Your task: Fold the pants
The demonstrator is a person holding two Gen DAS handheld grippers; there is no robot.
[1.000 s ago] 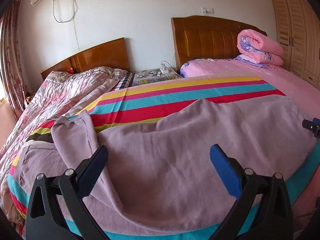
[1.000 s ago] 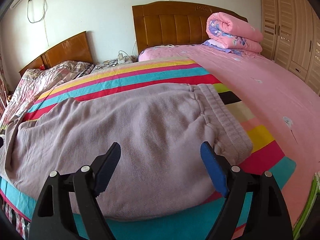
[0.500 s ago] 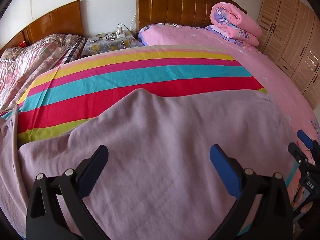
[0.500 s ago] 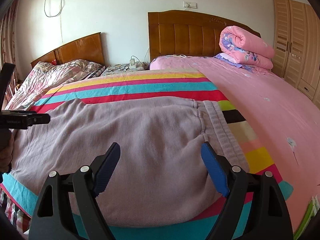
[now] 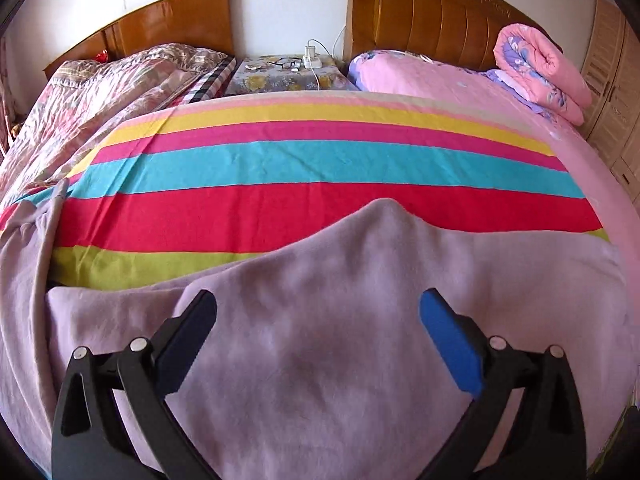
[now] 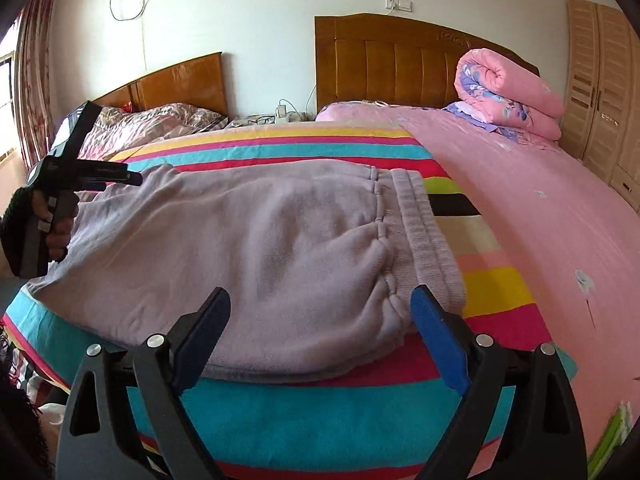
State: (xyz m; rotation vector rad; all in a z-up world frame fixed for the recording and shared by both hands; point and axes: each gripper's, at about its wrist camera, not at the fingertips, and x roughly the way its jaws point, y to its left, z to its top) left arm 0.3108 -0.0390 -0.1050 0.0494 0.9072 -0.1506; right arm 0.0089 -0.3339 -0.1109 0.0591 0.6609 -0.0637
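Note:
Lilac sweatpants (image 6: pixel 260 240) lie across the near edge of the bed, with the ribbed waistband (image 6: pixel 424 232) to the right and the legs running left. My right gripper (image 6: pixel 320 296) hovers over the seat of the pants near the waistband. Its jaws are opening, and the pads press on nothing. In the left wrist view the pants (image 5: pixel 380 248) fill the lower half, with a peak of cloth pointing away. My left gripper (image 5: pixel 318 300) stands open above them. The right wrist view shows the left gripper (image 6: pixel 100 174) in a hand at the far left, over the leg end.
The pants rest on a striped sheet (image 5: pixel 320 160) over a pink bedspread (image 6: pixel 540 208). A rolled pink quilt (image 6: pixel 508 92) sits by the wooden headboard (image 6: pixel 380 64). A nightstand (image 5: pixel 280 76) with glasses and a power strip stands between the beds. A wardrobe (image 6: pixel 604 92) is on the right.
My left gripper has moved right along the pants and tipped lower; the folded leg end has slid out to its left edge. The right gripper's jaws have spread a little wider.

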